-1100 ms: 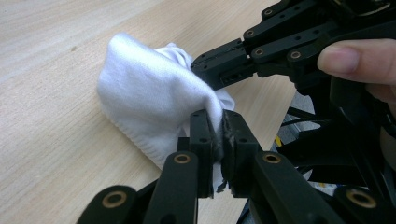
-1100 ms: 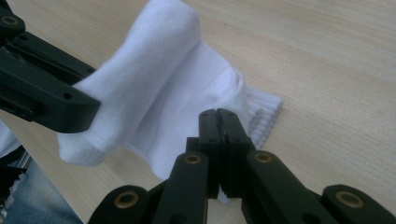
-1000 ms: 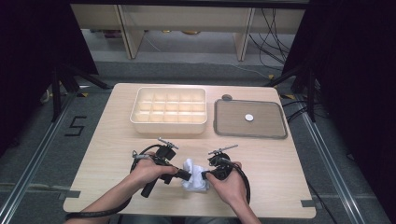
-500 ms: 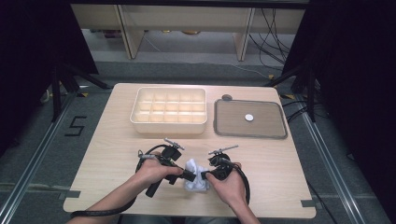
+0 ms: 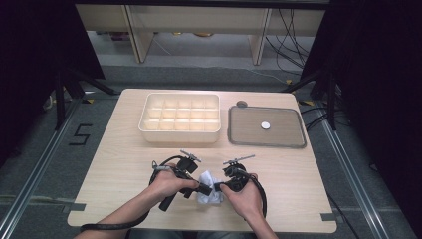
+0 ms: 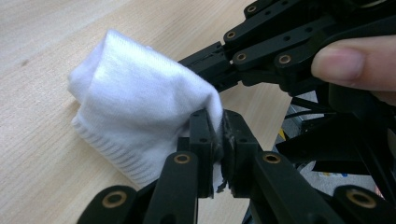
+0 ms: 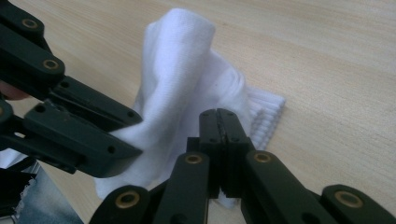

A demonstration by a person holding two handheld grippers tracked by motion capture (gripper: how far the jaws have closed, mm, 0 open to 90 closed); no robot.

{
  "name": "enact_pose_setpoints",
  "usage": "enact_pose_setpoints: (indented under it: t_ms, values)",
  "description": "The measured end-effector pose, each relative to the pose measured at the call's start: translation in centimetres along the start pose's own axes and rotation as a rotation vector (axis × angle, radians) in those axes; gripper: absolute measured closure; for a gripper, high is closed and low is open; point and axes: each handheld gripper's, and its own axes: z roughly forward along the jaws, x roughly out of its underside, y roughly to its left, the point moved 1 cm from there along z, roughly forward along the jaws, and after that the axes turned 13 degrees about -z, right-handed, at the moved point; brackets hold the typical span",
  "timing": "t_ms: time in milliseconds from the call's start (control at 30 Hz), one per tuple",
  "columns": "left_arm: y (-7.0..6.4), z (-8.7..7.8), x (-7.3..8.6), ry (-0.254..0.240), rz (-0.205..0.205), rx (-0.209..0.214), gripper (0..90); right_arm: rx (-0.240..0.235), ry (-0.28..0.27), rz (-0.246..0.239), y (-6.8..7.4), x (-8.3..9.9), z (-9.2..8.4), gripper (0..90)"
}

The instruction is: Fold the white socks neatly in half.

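- Compared with the frame one second earlier, little has shifted: the left gripper [image 5: 201, 188] has edged slightly toward the white knitted cotton sock [image 5: 209, 188], and the right gripper [image 5: 222, 186] has held its place. Judgement: the grip is settled, so the folding or lifting step can proceed.
- Left gripper: jaws closed together on a fold of the sock [image 6: 140, 112], fabric pinched between the pads, as the left gripper view shows.
- Right gripper: jaws pressed together on the sock [image 7: 187, 93] from the opposite side, as the right gripper view shows.
- Sock location: bunched between both grippers, resting on the light wooden table [image 5: 119, 149], close to its near edge.
- Open room: bare tabletop lies left, right and beyond the sock; the near edge is close, so any pull toward the person risks dragging fabric off.
- Beyond the sock: a cream plastic compartment tray [image 5: 180, 118], well apart.
- Right of that tray: a grey shallow rectangular tray [image 5: 288, 139] holding a small white round disc [image 5: 265, 125].
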Motion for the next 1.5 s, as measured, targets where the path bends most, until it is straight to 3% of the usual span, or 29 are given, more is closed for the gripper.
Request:
enact_pose_setpoints:
  t_ms: [167, 200, 233, 300, 467, 600, 633, 667, 733, 1133, 1267, 1333, 1400, 1500]
  values:
    - [0.0, 0.3, 0.0, 0.004, 0.000, -0.005, 82.9, 0.009, -0.043, -0.020, -0.2, -0.2, -0.7, 88.1]
    - [0.0, 0.3, 0.0, 0.007, 0.001, -0.009, 82.9, 0.007, -0.051, -0.013, -0.2, -0.3, -0.9, 88.1]
    - [0.0, 0.4, 0.0, 0.003, -0.002, -0.004, 82.9, -0.002, -0.047, 0.024, 0.0, -0.3, -1.3, 88.1]
    - [0.0, 0.5, -0.1, 0.004, -0.002, -0.004, 82.9, 0.027, -0.073, -0.027, -0.7, -0.4, -1.7, 88.1]
    - [0.0, 0.6, -0.1, 0.010, -0.001, -0.007, 82.8, 0.079, -0.031, 0.003, -1.6, 0.1, -1.6, 88.2]
    - [0.0, 0.7, -0.1, 0.015, 0.000, -0.013, 82.8, 0.076, 0.013, 0.009, -1.8, 0.8, -0.8, 88.2]
    - [0.0, 0.7, -0.1, 0.017, 0.002, -0.014, 82.8, 0.059, 0.023, 0.055, -1.4, 0.8, -0.7, 88.2]
    - [0.0, 0.7, -0.1, 0.015, 0.003, -0.005, 82.8, 0.063, 0.022, 0.026, -1.6, 0.8, -0.6, 88.2]
    - [-0.1, 0.7, -0.1, 0.017, 0.006, -0.011, 82.8, 0.067, 0.027, 0.017, -1.6, 0.9, -0.3, 88.3]
    - [-0.2, 0.8, -0.2, 0.017, 0.010, -0.015, 82.9, 0.056, 0.046, 0.033, -1.1, 1.0, 0.0, 88.6]
    - [-0.2, 0.7, -0.3, 0.018, 0.008, -0.017, 82.8, 0.059, 0.045, 0.018, -1.1, 1.0, 0.1, 88.6]
    - [-0.1, 0.5, -0.3, 0.022, 0.012, -0.018, 82.8, 0.064, 0.041, -0.022, -1.3, 1.1, 0.2, 88.6]
    - [-0.1, 0.4, -0.4, 0.020, 0.012, -0.029, 82.8, 0.063, 0.053, 0.027, -0.8, 0.8, 0.2, 88.6]
    - [0.1, 0.1, -0.3, 0.022, 0.012, -0.031, 82.8, 0.050, 0.045, 0.012, -0.7, 0.7, 0.3, 88.5]
